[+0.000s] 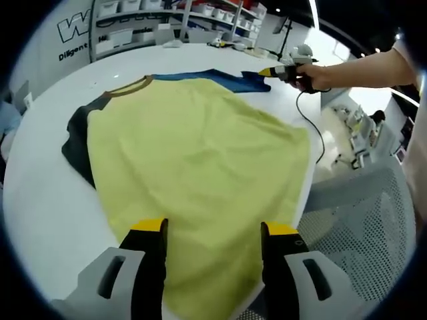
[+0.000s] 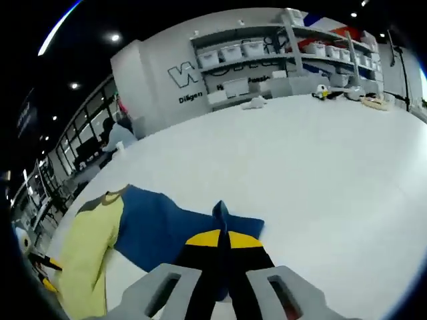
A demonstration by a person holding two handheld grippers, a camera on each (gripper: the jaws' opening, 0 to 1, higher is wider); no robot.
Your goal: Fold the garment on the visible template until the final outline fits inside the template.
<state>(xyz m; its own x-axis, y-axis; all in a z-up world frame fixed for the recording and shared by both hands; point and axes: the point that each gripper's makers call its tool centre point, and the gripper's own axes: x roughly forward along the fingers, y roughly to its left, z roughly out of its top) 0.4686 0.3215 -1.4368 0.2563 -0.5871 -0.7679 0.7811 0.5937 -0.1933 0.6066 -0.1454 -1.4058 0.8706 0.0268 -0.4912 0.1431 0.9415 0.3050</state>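
Right claw [image 2: 221, 243]: I have it pinched shut on the blue sleeve [image 2: 167, 223].
Left claw [image 1: 213, 230]: spread wide, empty, above the yellow shirt [image 1: 200, 153].
Risk: sleeve could slip mid-fold, bunching on the table [image 2: 320, 153].

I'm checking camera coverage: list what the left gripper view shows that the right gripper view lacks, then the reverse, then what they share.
Left gripper view alone: the shirt's whole yellow body, its dark sleeve, the left gripper open over the hem, a hand, a mesh chair.

Right gripper view alone: the right gripper's jaws shut on the blue sleeve, seen close.

Both: the shirt, the white table, wall shelves.
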